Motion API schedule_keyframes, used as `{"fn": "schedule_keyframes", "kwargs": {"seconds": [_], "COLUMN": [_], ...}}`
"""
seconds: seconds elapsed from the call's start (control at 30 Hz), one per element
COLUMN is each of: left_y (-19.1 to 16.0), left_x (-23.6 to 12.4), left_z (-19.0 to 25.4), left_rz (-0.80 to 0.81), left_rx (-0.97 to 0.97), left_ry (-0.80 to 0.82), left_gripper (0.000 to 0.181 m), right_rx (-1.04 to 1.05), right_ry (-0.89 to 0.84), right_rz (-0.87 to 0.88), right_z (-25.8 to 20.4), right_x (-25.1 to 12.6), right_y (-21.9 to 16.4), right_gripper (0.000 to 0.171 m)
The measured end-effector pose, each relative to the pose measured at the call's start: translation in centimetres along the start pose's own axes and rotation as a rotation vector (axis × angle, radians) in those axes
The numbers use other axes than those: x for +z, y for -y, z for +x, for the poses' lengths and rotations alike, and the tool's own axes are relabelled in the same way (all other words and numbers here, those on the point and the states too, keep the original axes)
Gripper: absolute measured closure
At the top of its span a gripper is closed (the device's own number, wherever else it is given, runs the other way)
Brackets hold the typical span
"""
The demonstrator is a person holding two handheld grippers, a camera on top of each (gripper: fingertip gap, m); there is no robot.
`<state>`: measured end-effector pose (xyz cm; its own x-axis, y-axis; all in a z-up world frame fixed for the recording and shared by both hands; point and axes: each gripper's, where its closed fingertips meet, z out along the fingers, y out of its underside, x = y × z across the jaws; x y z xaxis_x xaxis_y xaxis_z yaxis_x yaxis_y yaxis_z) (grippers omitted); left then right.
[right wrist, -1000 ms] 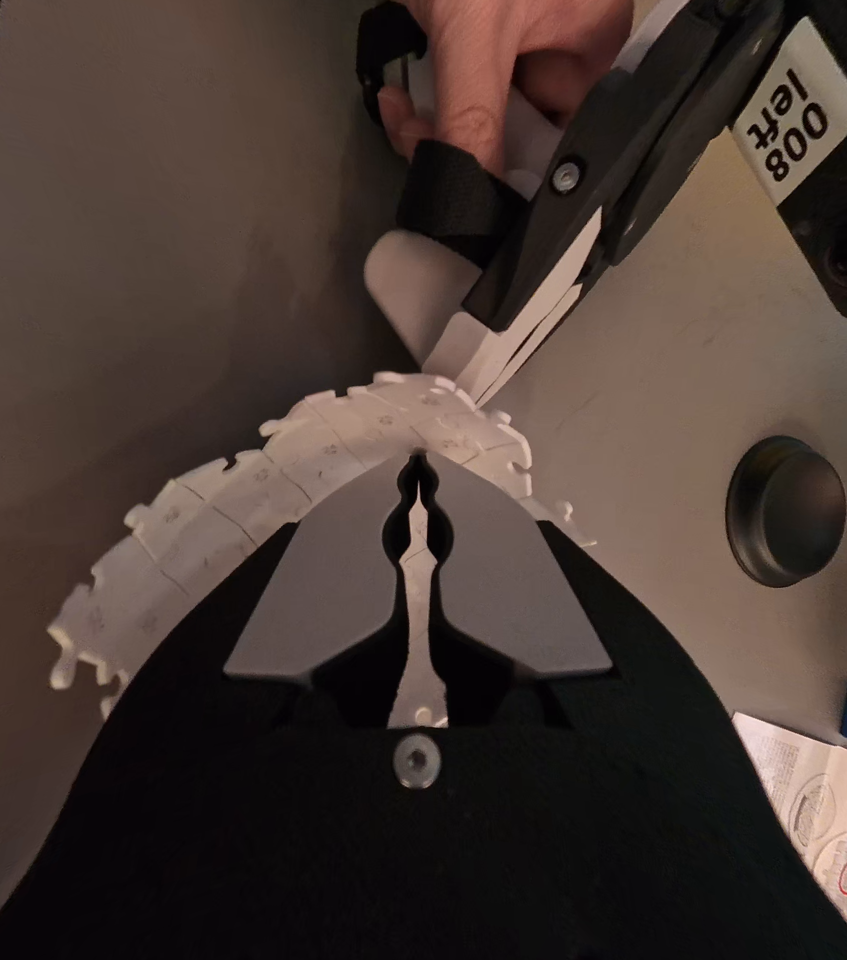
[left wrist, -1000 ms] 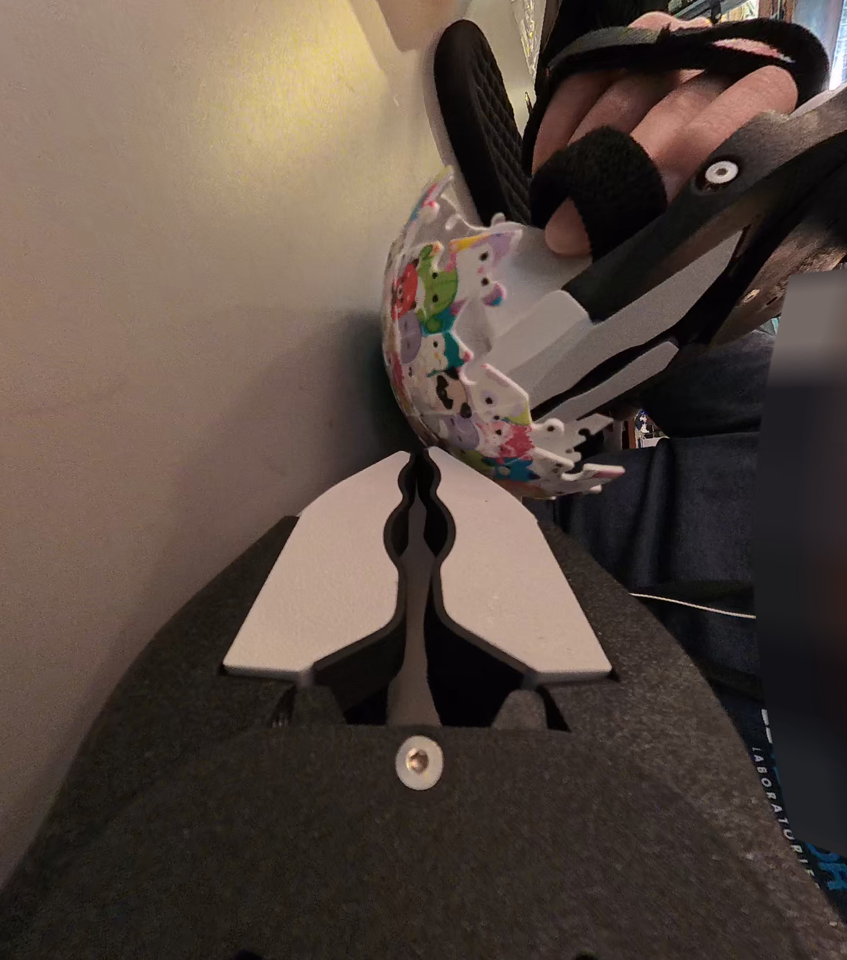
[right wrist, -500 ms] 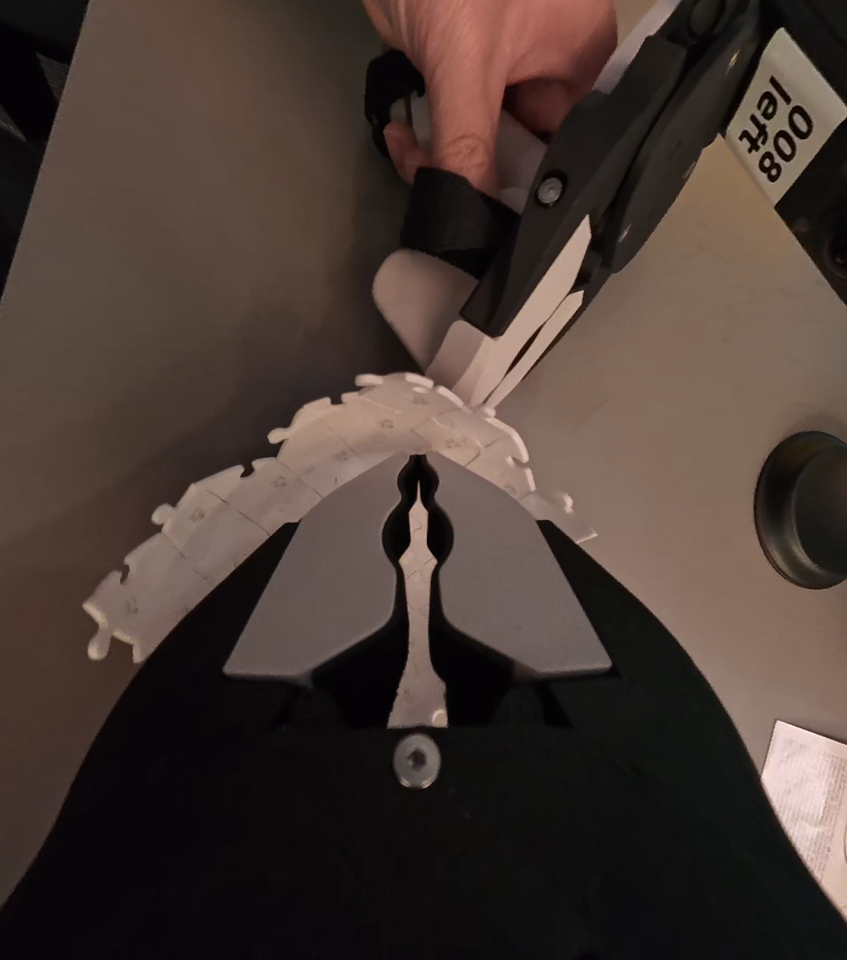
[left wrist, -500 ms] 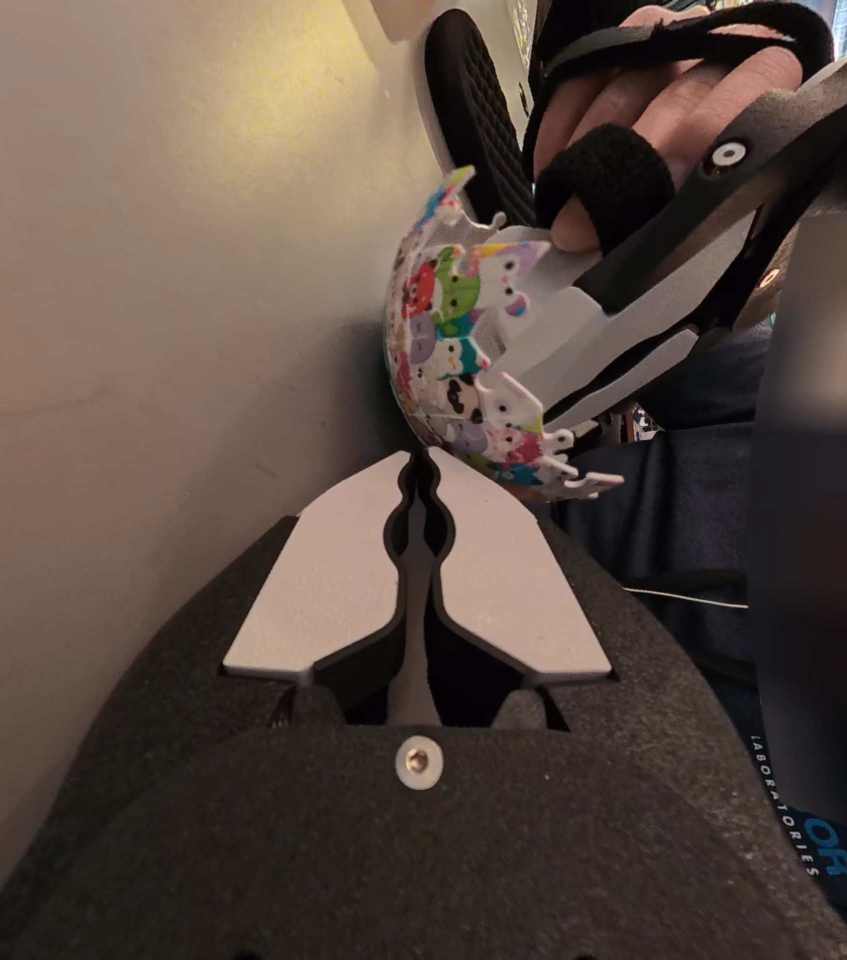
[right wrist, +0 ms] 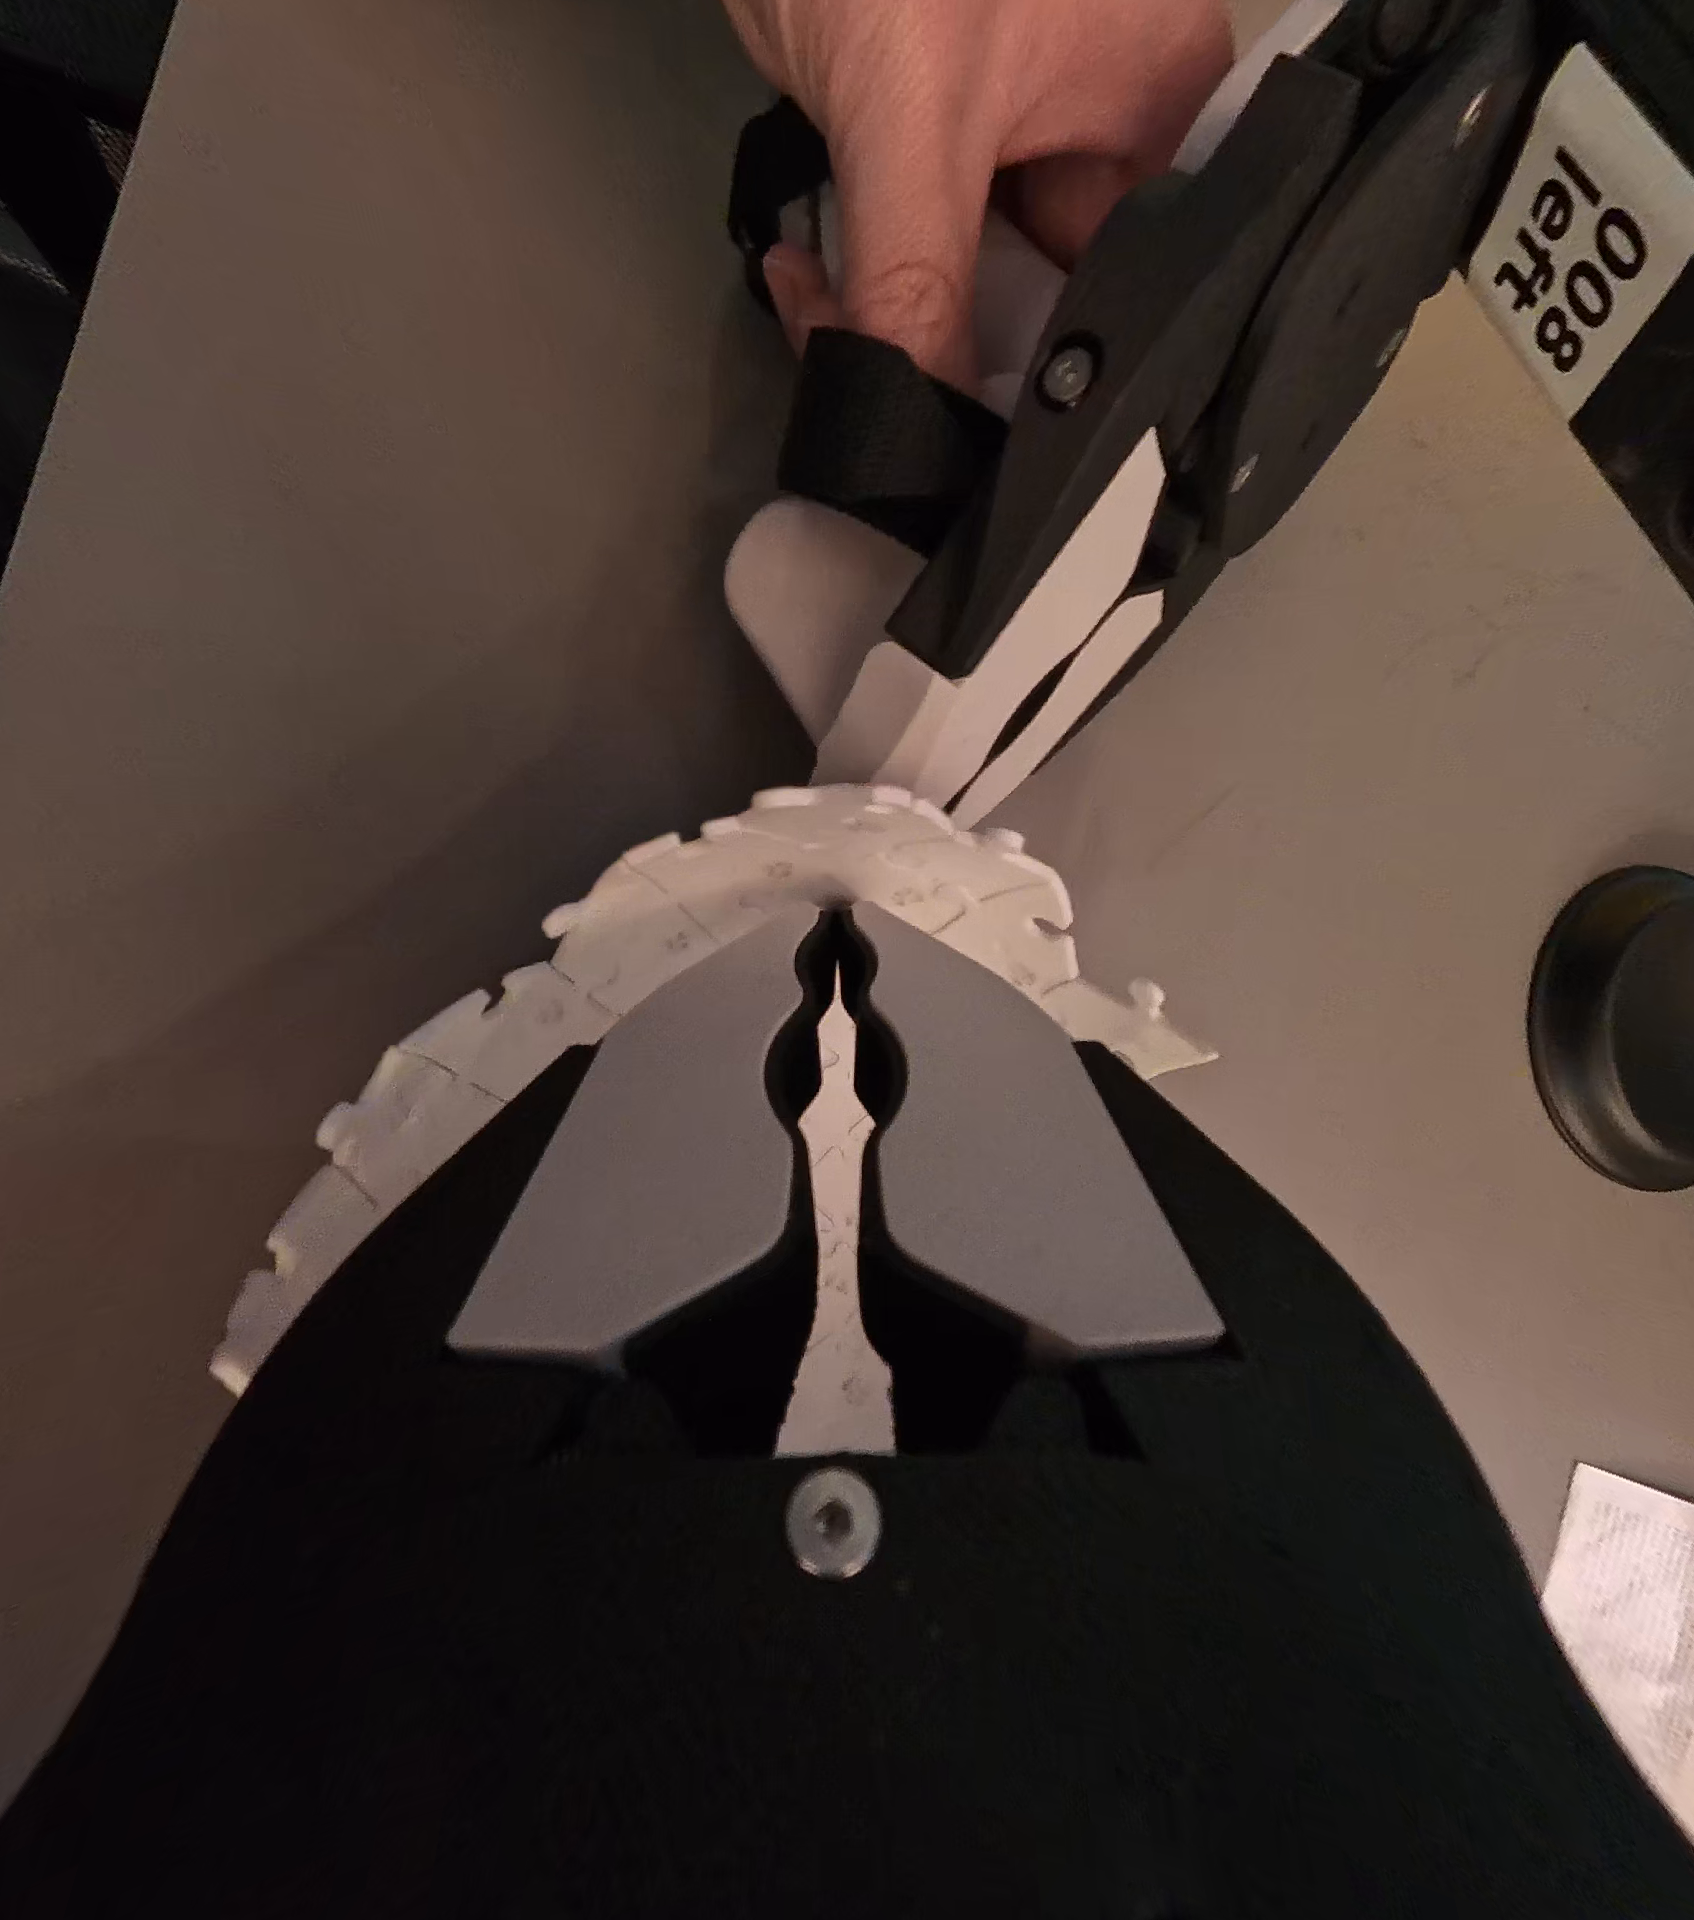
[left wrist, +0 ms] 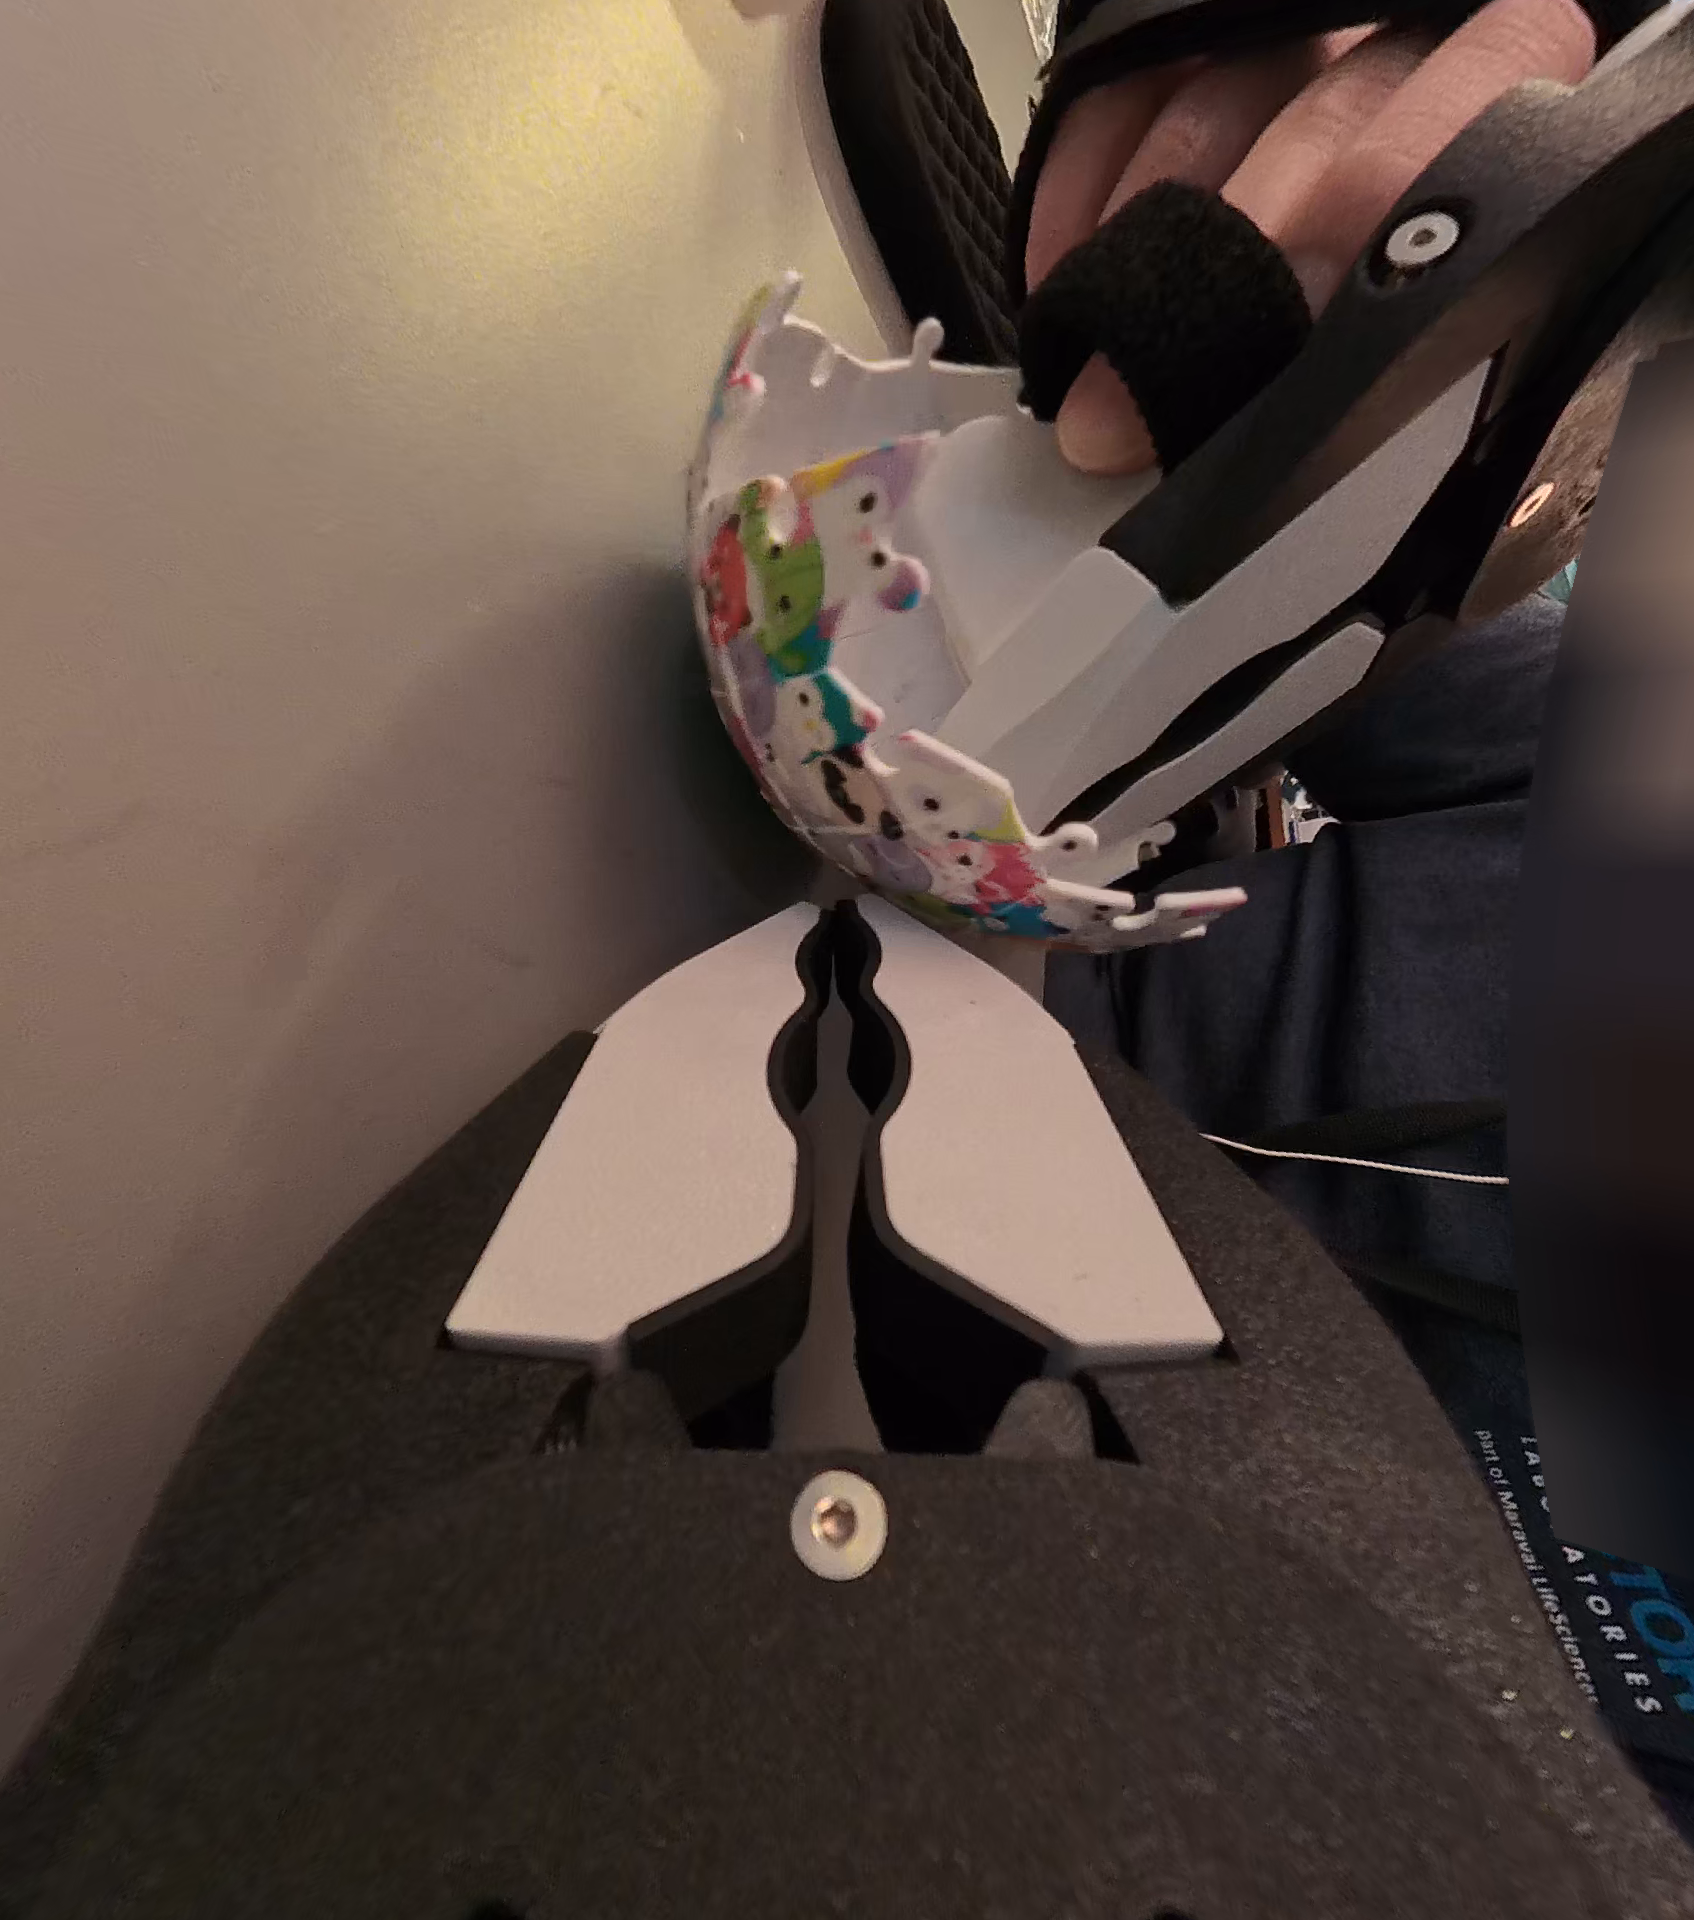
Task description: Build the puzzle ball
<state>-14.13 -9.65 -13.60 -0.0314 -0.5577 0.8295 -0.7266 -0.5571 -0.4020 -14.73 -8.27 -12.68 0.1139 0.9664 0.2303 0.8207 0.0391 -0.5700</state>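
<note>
Gripper on the right (right wrist: 835, 912) pinched tight on the half-built puzzle ball (right wrist: 822, 862). Left gripper (left wrist: 835, 906) squeezed together too, tips touching the ball's colourful outside.

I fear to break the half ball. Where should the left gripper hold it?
Probably pinch the half ball at its toothed rim, one finger inside, one outside, coming from the open side, as the right gripper seems to. The round outside gives no flat hold.
</note>
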Motion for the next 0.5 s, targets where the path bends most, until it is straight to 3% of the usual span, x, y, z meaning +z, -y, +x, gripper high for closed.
{"fn": "schedule_keyframes", "kwargs": {"seconds": [0.5], "left_y": [-0.04], "left_x": [0.11], "left_z": [0.18], "left_rz": [0.0], "left_rx": [0.017], "left_ry": [-0.01], "left_gripper": [0.181], "right_rx": [0.001], "right_ry": [0.034], "right_rz": [0.015], "right_z": [-0.37], "right_x": [0.01], "right_y": [-0.49], "right_gripper": [0.17]}}
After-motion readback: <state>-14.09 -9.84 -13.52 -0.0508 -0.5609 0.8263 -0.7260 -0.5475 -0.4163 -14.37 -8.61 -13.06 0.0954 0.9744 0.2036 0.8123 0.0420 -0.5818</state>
